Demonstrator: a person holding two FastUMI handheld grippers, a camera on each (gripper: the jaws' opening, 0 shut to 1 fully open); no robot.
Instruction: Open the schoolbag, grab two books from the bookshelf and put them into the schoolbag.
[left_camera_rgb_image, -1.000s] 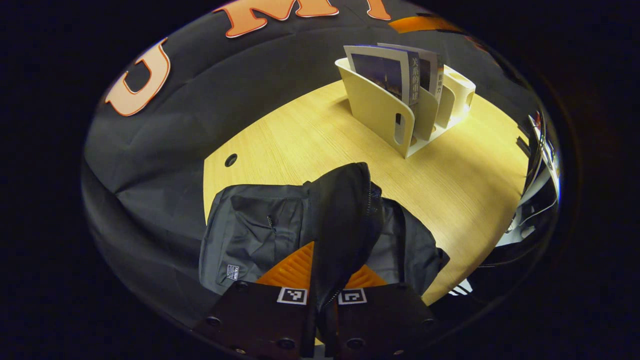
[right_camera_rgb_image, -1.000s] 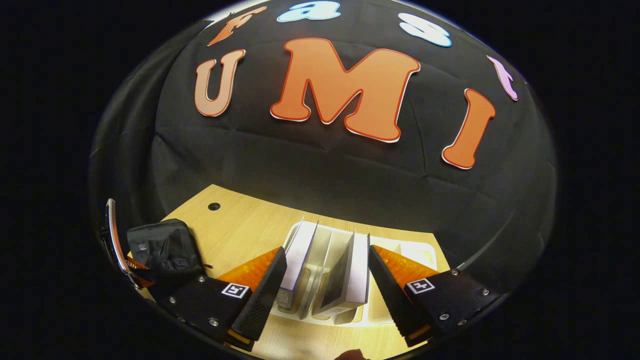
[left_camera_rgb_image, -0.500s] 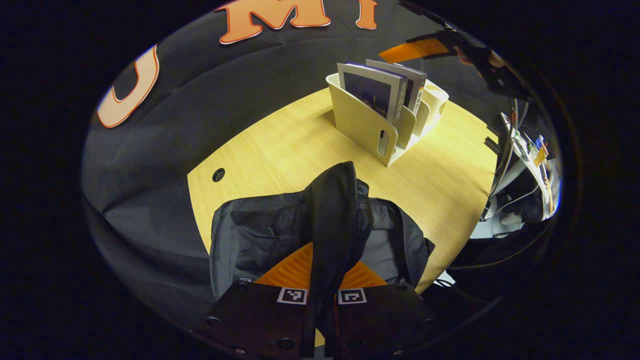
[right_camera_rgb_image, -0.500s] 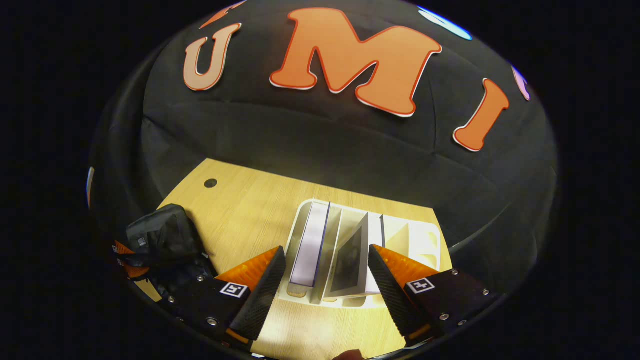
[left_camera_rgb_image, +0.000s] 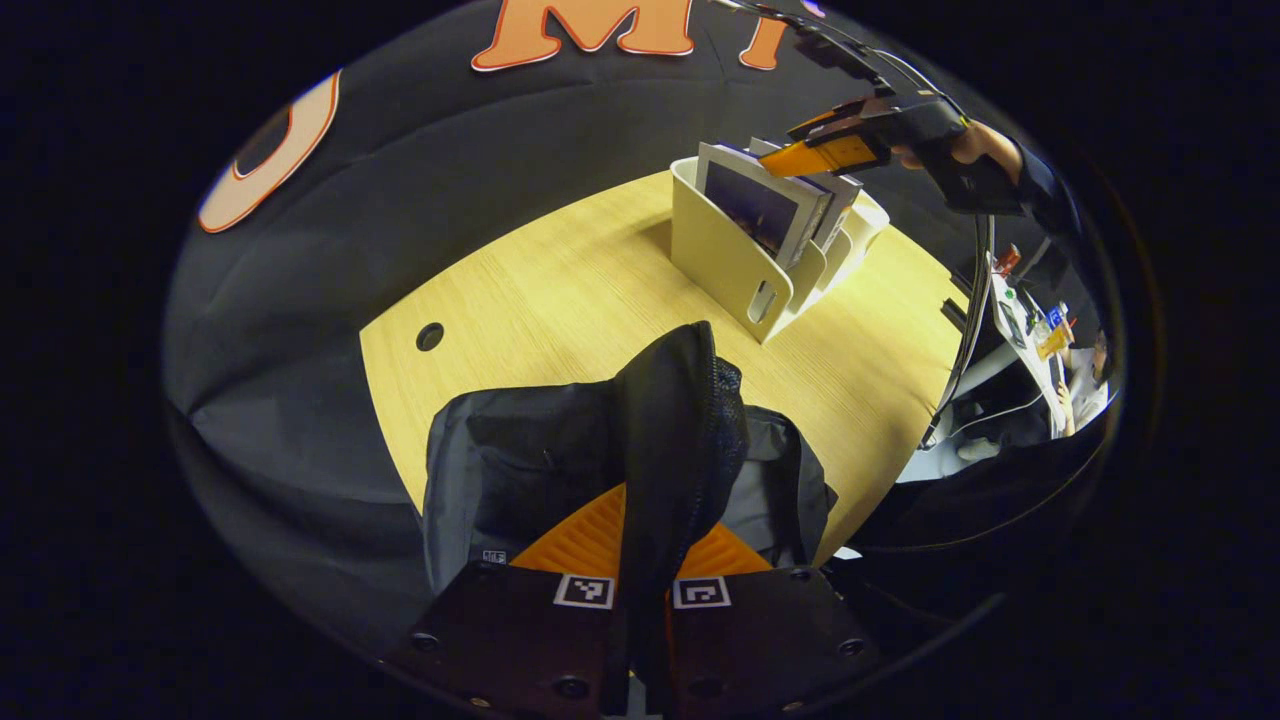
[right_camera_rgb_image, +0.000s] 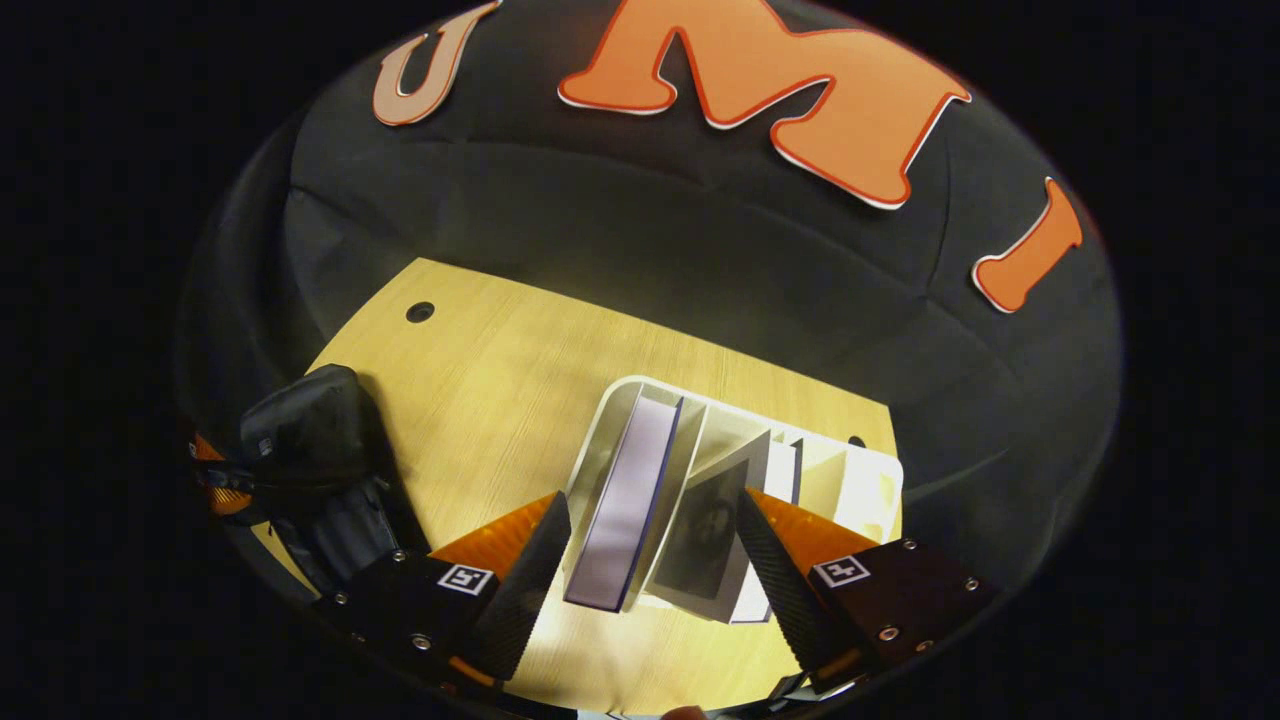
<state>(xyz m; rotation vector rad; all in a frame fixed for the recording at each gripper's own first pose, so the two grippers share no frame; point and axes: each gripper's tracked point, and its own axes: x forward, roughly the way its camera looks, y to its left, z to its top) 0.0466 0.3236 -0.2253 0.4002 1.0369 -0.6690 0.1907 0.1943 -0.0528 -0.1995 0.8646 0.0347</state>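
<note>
Desk (right_camera_rgb_image: 500, 380) carries bag (left_camera_rgb_image: 520, 470) and shelf (left_camera_rgb_image: 720, 265). Left tongs (left_camera_rgb_image: 645, 560) pinch the bag's flap; right tongs (right_camera_rgb_image: 650, 560), open, straddle both books (right_camera_rgb_image: 630, 510). Next, I judge: close, then lift.

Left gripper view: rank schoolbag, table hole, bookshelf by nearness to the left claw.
1. Schoolbag: its flap pinched in the left claw.
2. Table hole: farther up the table, to the left.
3. Bookshelf: farthest, upper right, holding the books.
</note>
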